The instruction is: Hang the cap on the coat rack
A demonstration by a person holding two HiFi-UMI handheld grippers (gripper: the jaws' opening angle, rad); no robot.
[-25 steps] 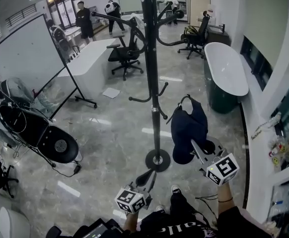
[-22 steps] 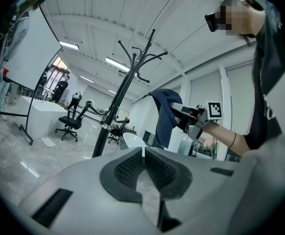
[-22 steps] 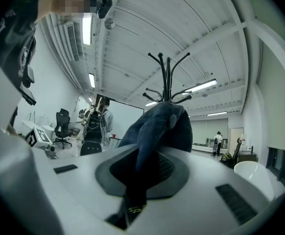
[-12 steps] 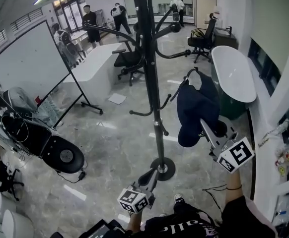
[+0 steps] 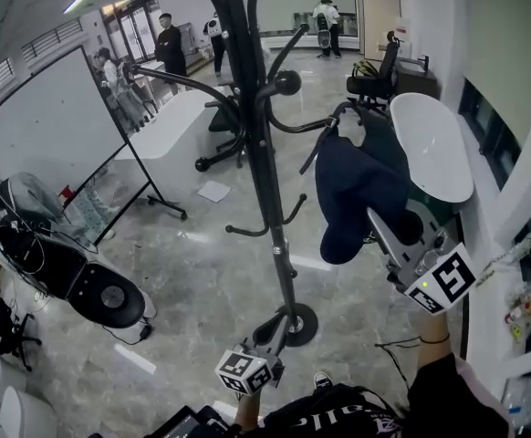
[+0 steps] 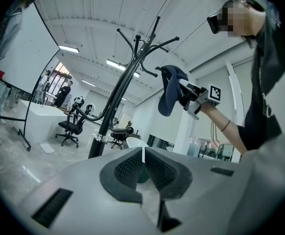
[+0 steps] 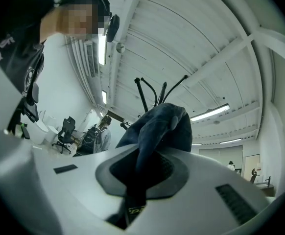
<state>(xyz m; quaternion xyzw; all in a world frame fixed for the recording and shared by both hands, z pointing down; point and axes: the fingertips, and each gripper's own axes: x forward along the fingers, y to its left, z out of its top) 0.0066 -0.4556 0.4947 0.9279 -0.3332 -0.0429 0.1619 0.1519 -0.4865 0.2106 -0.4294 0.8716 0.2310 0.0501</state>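
A dark navy cap (image 5: 352, 190) hangs from my right gripper (image 5: 378, 217), which is shut on its lower edge. The cap is held high, just right of the black coat rack (image 5: 258, 172) and close to a ball-tipped hook (image 5: 286, 82); its strap loop sits near that hook's arm. In the right gripper view the cap (image 7: 162, 126) rises out of the jaws (image 7: 137, 180), with the rack's top prongs (image 7: 154, 94) behind. My left gripper (image 5: 275, 325) is low near the rack's base, shut and empty (image 6: 142, 156). The left gripper view shows the cap (image 6: 171, 89) beside the rack (image 6: 118, 99).
A whiteboard on a stand (image 5: 46, 117) is at the left, with a round black device (image 5: 106, 292) on the floor below it. A white oval tub (image 5: 430, 140) stands at the right. A white counter (image 5: 170, 117), office chairs (image 5: 372, 69) and people (image 5: 167, 42) are farther back.
My right gripper has lifted the cap from near the rack's base up to the level of the upper hooks. The left gripper stays low by the base.
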